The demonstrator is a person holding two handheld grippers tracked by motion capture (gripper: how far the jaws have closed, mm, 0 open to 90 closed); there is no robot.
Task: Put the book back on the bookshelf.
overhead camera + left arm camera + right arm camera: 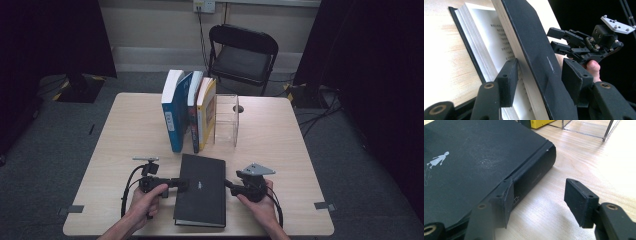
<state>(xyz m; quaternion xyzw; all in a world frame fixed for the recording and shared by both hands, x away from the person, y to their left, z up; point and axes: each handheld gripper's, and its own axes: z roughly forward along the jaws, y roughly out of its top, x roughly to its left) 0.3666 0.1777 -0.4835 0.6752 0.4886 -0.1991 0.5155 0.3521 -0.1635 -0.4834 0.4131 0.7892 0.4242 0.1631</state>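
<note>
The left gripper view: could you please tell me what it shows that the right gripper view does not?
Left gripper view, not the right: printed pages under the lifted cover, and the right gripper beyond. Right gripper view, not the left: the spine, a white figure, a clear box, a yellow book. Shared: the black book and wooden table.

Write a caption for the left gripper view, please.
Left tool straddles the lifted cover of a black book, pages showing, right tool beyond.
</note>
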